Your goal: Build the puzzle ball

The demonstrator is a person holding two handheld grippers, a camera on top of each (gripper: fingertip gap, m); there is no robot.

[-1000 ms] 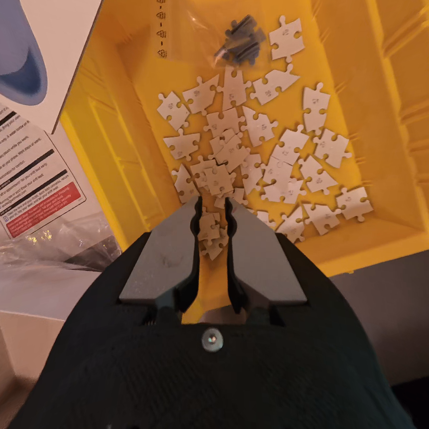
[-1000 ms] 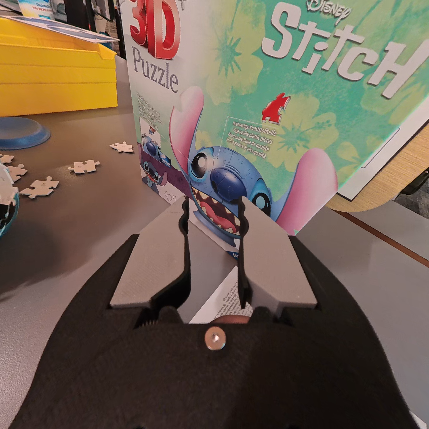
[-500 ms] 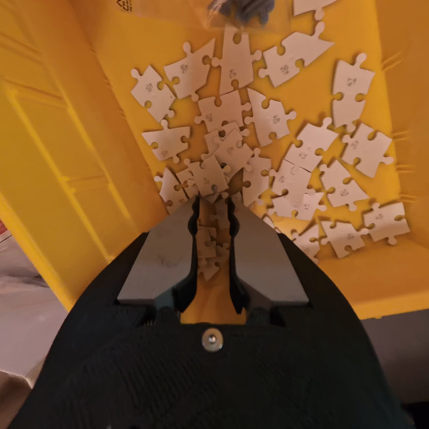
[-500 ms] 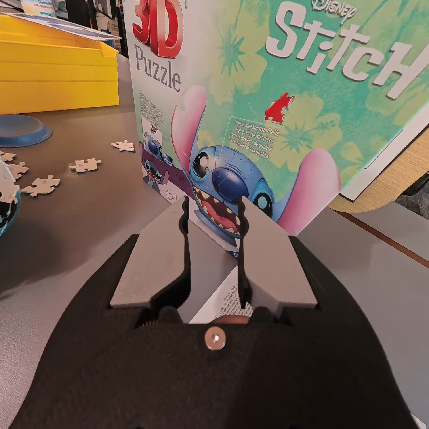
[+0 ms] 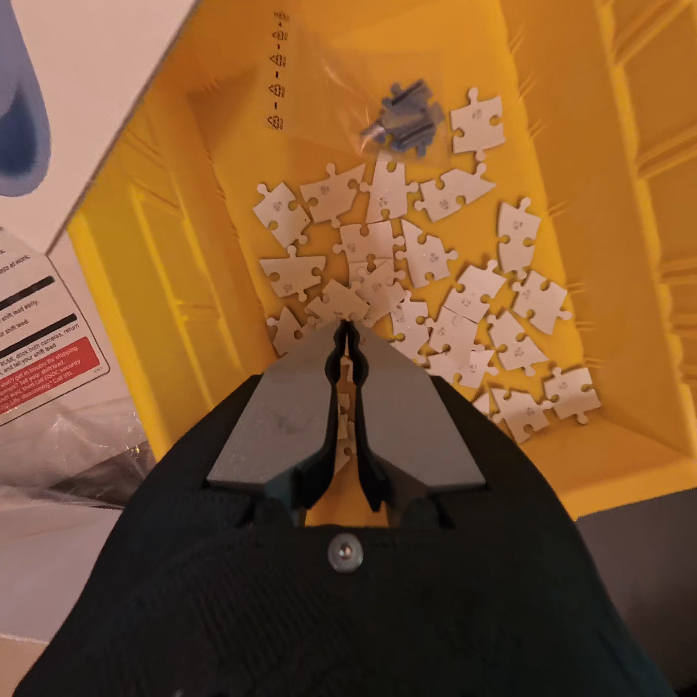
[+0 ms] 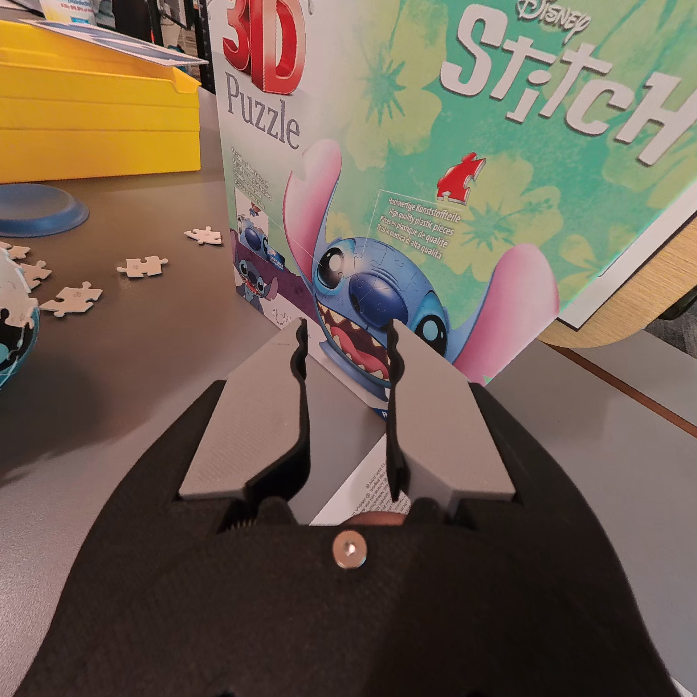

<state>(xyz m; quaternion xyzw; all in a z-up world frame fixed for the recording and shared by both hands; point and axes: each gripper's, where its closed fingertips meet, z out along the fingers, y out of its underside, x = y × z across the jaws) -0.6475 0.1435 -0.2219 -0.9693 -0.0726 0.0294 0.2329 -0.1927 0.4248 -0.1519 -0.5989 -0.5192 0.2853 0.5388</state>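
In the left wrist view, my left gripper (image 5: 345, 325) is over the yellow bin (image 5: 158, 301). Its tips are shut on the near edge of a white puzzle piece (image 5: 341, 301). Several more white pieces (image 5: 467, 298) lie face down on the bin floor. A clear bag of blue parts (image 5: 409, 118) lies at the far end. In the right wrist view, my right gripper (image 6: 347, 328) is open and empty above the grey table, facing the puzzle box (image 6: 433, 169). The partly built puzzle ball (image 6: 13, 324) shows at the left edge.
Loose pieces (image 6: 71, 300) and a blue round stand (image 6: 37, 211) lie on the table left of the box. Stacked yellow bins (image 6: 94, 120) stand behind them. A white printed sheet (image 5: 41, 320) and crinkled clear plastic (image 5: 68, 452) lie left of the bin. Tip to tip, the grippers are about 55 cm apart.
My left gripper dipped towards the pieces, its jaws shut on one piece, and it has drawn back up. My right gripper has barely moved and stays open.
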